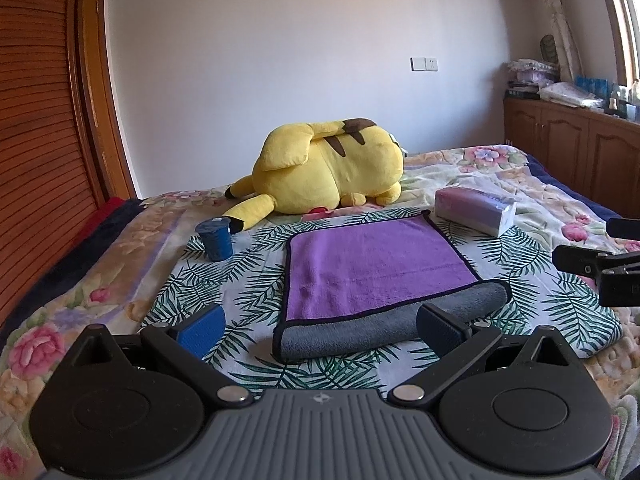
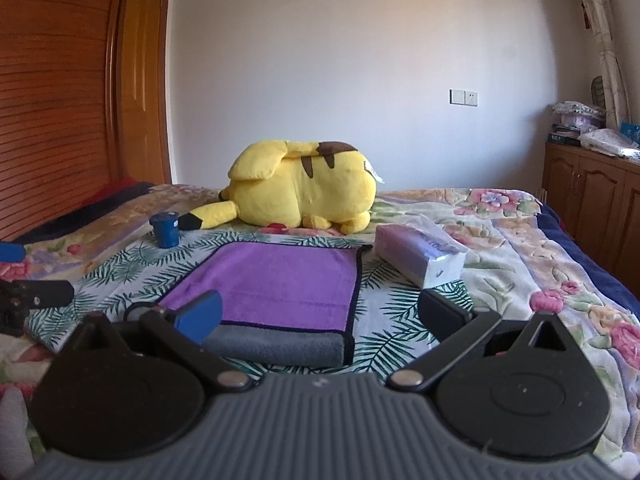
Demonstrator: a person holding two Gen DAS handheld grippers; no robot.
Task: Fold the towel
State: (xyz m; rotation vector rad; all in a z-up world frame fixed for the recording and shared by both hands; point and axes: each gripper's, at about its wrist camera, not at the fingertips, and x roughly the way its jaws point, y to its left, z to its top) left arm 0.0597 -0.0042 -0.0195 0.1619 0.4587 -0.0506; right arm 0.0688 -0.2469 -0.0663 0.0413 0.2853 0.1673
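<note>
A purple towel [image 1: 368,264] with a grey underside and dark edging lies on a leaf-print cloth [image 1: 248,276] on the bed. Its near edge is turned over into a grey band [image 1: 384,328]. It also shows in the right wrist view [image 2: 280,280] with the grey band [image 2: 280,346] nearest. My left gripper [image 1: 320,328] is open and empty, just in front of the band's left part. My right gripper [image 2: 320,316] is open and empty, in front of the band's right end. The right gripper also shows at the right edge of the left wrist view [image 1: 600,268].
A yellow plush toy [image 1: 328,172] lies behind the towel. A small blue cup [image 1: 216,238] stands to the left and a tissue pack [image 1: 476,208] to the right. A wooden wardrobe [image 1: 36,140] is left of the bed, wooden cabinets [image 1: 568,148] to the right.
</note>
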